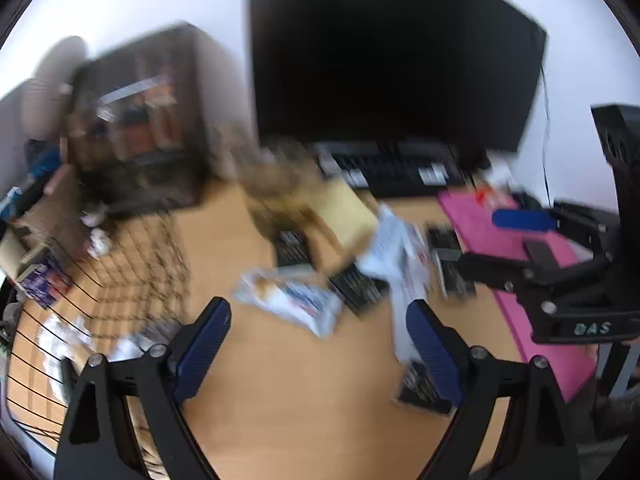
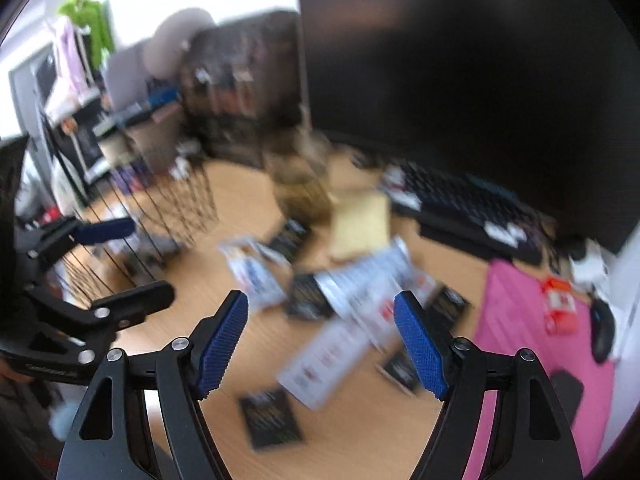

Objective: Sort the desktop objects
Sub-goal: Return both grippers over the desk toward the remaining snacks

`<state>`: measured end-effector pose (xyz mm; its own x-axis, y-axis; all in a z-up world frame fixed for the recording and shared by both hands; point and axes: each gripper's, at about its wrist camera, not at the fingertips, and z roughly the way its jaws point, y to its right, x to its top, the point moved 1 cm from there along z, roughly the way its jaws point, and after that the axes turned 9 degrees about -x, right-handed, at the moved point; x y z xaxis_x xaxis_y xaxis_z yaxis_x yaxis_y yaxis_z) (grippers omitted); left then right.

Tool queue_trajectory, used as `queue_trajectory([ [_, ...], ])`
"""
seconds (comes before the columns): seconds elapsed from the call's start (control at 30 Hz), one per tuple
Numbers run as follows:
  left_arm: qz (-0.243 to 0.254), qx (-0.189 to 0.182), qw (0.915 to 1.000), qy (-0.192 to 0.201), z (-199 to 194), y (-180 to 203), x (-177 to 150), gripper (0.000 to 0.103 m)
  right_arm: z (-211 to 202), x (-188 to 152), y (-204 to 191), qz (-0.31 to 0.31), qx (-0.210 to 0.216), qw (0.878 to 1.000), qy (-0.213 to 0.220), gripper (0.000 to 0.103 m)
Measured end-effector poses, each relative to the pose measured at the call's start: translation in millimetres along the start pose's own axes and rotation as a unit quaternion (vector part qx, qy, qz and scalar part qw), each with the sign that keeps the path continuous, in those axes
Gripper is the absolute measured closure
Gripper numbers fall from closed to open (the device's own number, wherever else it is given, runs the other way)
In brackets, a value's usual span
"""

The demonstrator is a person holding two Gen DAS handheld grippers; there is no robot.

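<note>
On the wooden desk (image 1: 280, 392), clutter sits spread in front of the monitor (image 1: 392, 52) and keyboard (image 1: 396, 168): white snack packets (image 1: 292, 300), a longer white wrapper (image 2: 340, 344), several small black sachets (image 2: 272, 420), and a yellow pad (image 2: 360, 220). Wire basket (image 1: 100, 300) stands at desk left and already holds a few items; pink mat (image 2: 532, 320) lies at right with an orange pack (image 2: 560, 308) on it. Both views are heavily blurred, so labels are unreadable.

Handling, my read: packets and sachets look light, thin and soft, with a slick film surface. They lie flat on the desk, so a top pinch will likely skate. Better to take an edge or a crimped seam, or the puffed middle where the film can bunch between the pads. No fragility concern visible, though contents might crush under a hard squeeze.

Left gripper (image 1: 316, 344): jaws wide apart, nothing between the blue pads, hovering above bare desk just short of the snack packets, touching nothing.

Right gripper (image 2: 320, 344): jaws also wide, empty, angled down over the long wrapper and black sachets, no contact visible.

Each gripper shows at the edge of the other's view, side by side.
</note>
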<state>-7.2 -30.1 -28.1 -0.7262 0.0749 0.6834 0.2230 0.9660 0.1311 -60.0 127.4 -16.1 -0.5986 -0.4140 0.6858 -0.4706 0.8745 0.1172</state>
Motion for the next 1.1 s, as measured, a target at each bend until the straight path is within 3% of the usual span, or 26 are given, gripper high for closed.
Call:
queue_trajectory([
  [0.23,-0.015,0.001,0.9948,-0.101,43.6,22.2,-62.4,0.013,35.6,-73.6,17.0,-0.002,0.0,0.997,-0.078,0.027],
  [0.4,-0.026,0.005,0.9911,-0.131,55.4,21.0,-85.6,0.013,51.6,-97.2,15.9,-0.007,-0.005,0.995,-0.094,0.027],
  [0.77,-0.022,0.007,0.9904,-0.136,82.1,15.2,-73.2,0.013,55.1,-100.1,-7.5,-0.037,0.011,0.994,-0.106,0.027],
  [0.9,-0.021,-0.004,0.9914,-0.129,86.4,13.1,-62.7,0.013,51.2,-100.1,-12.3,-0.029,0.044,0.993,-0.11,0.027],
  [1.1,-0.016,-0.014,0.9929,-0.117,77.6,20.7,-53.3,0.013,42.5,-96.4,1.5,-0.01,0.015,0.995,-0.098,0.027],
])
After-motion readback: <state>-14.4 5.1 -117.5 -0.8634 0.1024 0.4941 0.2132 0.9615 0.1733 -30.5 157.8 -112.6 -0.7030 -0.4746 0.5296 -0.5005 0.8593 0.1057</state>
